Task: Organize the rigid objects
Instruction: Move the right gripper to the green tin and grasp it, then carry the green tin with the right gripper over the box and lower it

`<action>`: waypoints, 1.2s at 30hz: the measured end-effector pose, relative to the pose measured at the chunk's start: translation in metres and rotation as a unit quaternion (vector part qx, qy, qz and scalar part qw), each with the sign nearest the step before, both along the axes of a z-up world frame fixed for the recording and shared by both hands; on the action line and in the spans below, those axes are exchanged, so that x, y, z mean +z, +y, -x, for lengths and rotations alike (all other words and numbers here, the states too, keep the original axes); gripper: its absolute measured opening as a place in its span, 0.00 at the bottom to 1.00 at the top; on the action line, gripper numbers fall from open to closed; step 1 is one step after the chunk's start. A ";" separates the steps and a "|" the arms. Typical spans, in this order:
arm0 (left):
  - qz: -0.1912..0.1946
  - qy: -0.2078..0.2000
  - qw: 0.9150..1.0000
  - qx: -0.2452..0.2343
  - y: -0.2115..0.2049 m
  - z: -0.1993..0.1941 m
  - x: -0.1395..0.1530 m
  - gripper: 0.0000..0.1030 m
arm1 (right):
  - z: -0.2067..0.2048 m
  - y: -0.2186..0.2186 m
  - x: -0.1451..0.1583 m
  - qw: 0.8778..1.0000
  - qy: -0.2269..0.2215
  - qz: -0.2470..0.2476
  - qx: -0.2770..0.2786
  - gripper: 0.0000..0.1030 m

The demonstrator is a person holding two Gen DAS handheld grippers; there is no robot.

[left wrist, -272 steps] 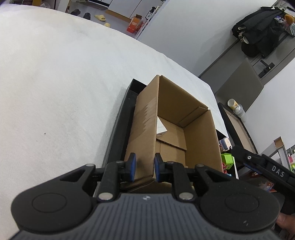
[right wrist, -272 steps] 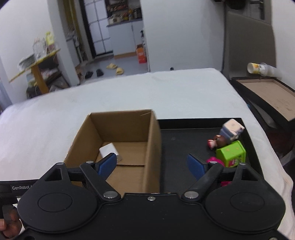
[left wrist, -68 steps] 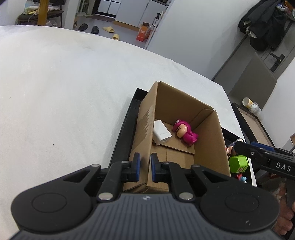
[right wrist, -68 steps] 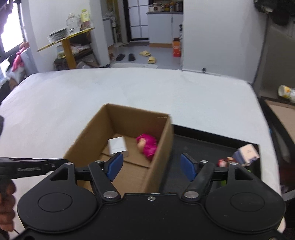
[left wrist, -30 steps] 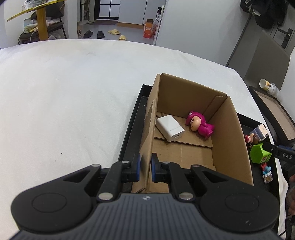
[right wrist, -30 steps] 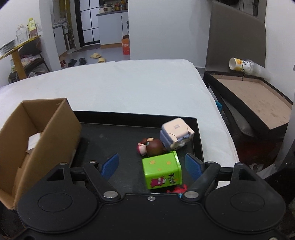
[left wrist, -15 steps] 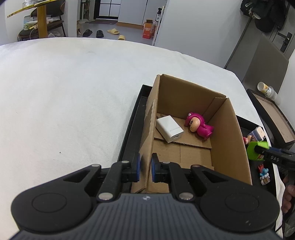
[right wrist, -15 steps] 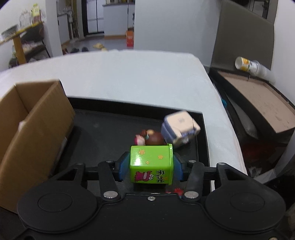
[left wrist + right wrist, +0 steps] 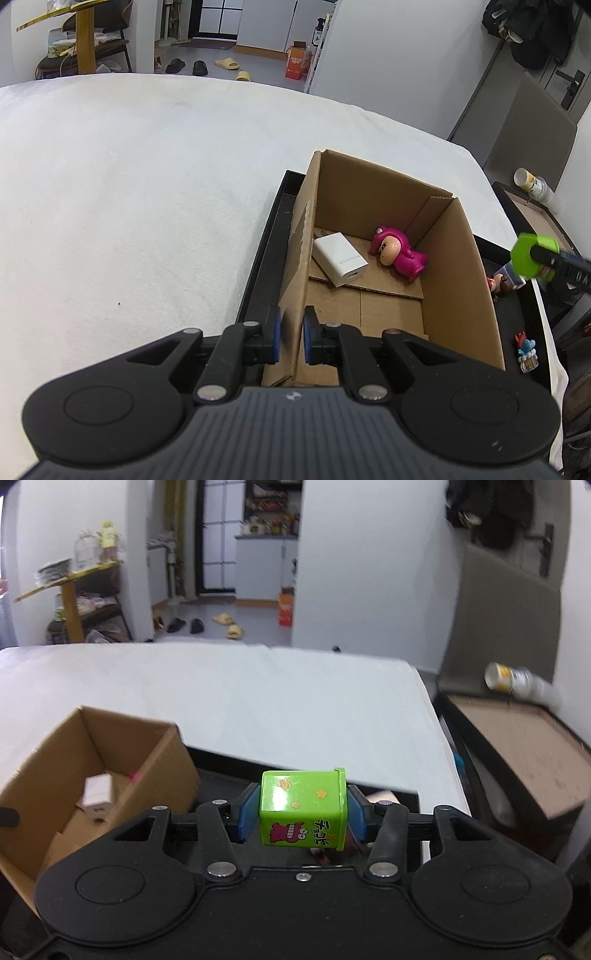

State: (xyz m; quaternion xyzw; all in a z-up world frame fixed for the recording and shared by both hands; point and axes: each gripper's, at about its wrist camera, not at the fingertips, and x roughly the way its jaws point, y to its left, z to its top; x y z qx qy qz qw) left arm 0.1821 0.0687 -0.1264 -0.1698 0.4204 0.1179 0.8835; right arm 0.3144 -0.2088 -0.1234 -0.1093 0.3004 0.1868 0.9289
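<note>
My right tongs pinch the green toy box above the black tray; my left tongs clamp the cardboard box wall, white charger and pink doll at twelve o'clock inside.

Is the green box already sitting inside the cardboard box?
No, the green box is clamped between the right gripper pads above the black tray, outside the cardboard box.
</note>
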 end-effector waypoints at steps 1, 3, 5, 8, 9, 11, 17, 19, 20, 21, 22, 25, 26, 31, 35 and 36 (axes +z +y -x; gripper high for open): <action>0.000 0.000 1.000 0.000 0.000 0.000 0.000 0.10 | 0.000 0.003 0.004 1.000 -0.004 -0.003 0.005 0.47; 0.001 -0.001 1.000 -0.001 0.000 0.000 0.000 0.10 | 0.000 0.009 0.012 1.000 -0.013 -0.008 0.014 0.47; 0.002 0.000 1.000 0.000 0.001 0.000 0.000 0.10 | 0.002 0.016 0.019 0.999 -0.021 -0.012 0.022 0.47; 0.005 0.000 1.000 0.001 0.002 0.000 0.000 0.10 | -0.001 0.023 0.027 0.999 -0.024 -0.019 0.038 0.47; 0.007 0.000 1.000 0.002 0.002 0.000 0.000 0.10 | -0.003 0.026 0.030 0.999 -0.024 -0.021 0.044 0.47; 0.011 0.001 1.000 0.001 0.003 0.000 0.001 0.11 | -0.007 0.030 0.034 0.998 -0.024 -0.021 0.052 0.47; 0.013 0.002 1.000 0.002 0.005 -0.001 0.000 0.11 | -0.011 0.040 0.041 0.997 -0.033 -0.020 0.074 0.47; 0.011 0.001 1.000 0.001 0.004 0.000 0.001 0.11 | -0.011 0.043 0.043 0.996 -0.032 -0.028 0.082 0.47; 0.009 0.001 1.000 0.000 0.003 0.000 0.000 0.11 | -0.011 0.044 0.044 0.995 -0.031 -0.034 0.087 0.47; 0.008 0.000 1.000 -0.001 0.003 0.000 0.000 0.11 | -0.011 0.045 0.045 0.995 -0.029 -0.037 0.092 0.47; 0.008 -0.001 1.000 -0.001 0.003 0.001 0.000 0.11 | -0.011 0.047 0.045 0.994 -0.028 -0.040 0.097 0.47; 0.009 -0.003 1.000 -0.002 0.004 0.001 0.000 0.11 | -0.008 0.052 0.045 0.992 -0.021 -0.052 0.113 0.47; 0.010 -0.003 1.000 -0.002 0.004 0.001 -0.001 0.11 | -0.007 0.054 0.044 0.991 -0.017 -0.055 0.117 0.47; 0.012 -0.006 1.000 -0.003 0.004 0.003 -0.001 0.11 | 0.005 0.066 0.044 0.988 -0.012 -0.057 0.143 0.47; 0.016 -0.007 1.000 -0.002 0.005 0.004 0.000 0.11 | 0.013 0.078 0.038 0.986 -0.003 -0.049 0.162 0.47; 0.017 -0.007 1.000 -0.002 0.005 0.004 0.000 0.11 | 0.015 0.082 0.037 0.985 -0.003 -0.045 0.165 0.47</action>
